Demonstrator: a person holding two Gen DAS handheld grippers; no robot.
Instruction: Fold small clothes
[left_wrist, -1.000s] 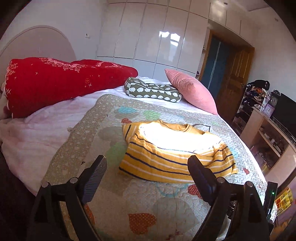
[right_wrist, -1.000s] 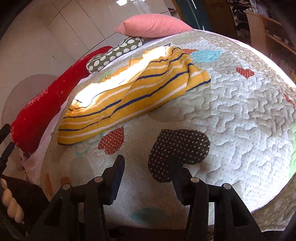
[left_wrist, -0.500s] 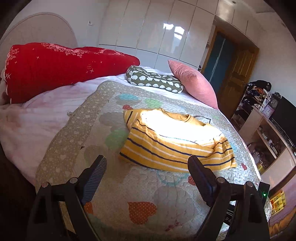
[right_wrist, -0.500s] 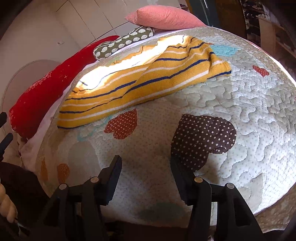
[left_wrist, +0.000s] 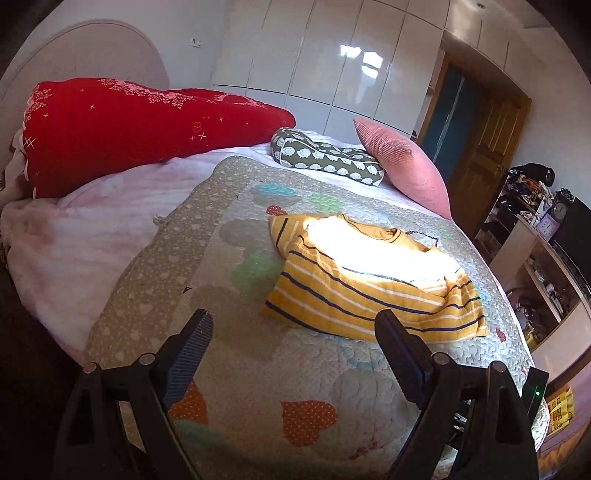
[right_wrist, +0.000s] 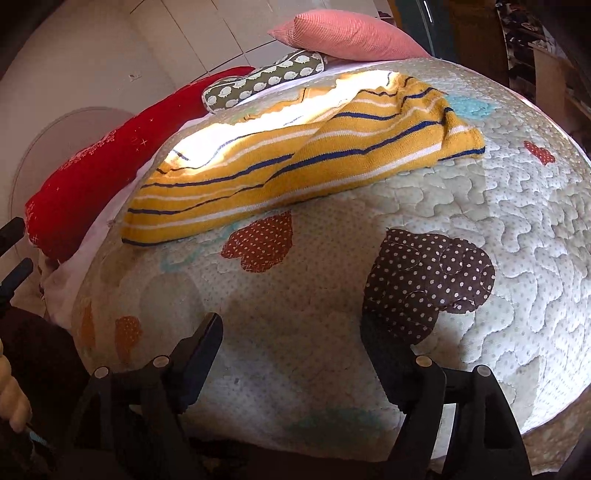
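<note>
Sunlight is falling on a quilt (left_wrist: 258, 369) covering the bed, where a yellow striped shirt (left_wrist: 369, 295) is lying crumpled. Both claws are hanging wide and empty near it: the left claw (left_wrist: 293, 332), and the right claw (right_wrist: 291, 332), whose jaws have just been opening.

shirt (left_wrist: 373, 291): yellow, white and navy stripes. quilt (left_wrist: 258, 369): pale, dotted heart patches in orange, brown, teal. blanket (left_wrist: 129, 129): red. pillow (left_wrist: 402, 166): pink; bolster (left_wrist: 325, 162): olive, white motifs.

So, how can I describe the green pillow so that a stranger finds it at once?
Start from the patchwork quilt on the bed and look past its far edge. There, between the big red duvet and the pink cushion, lies the green pillow. It is long and narrow, the only one printed with small white shapes.
</note>
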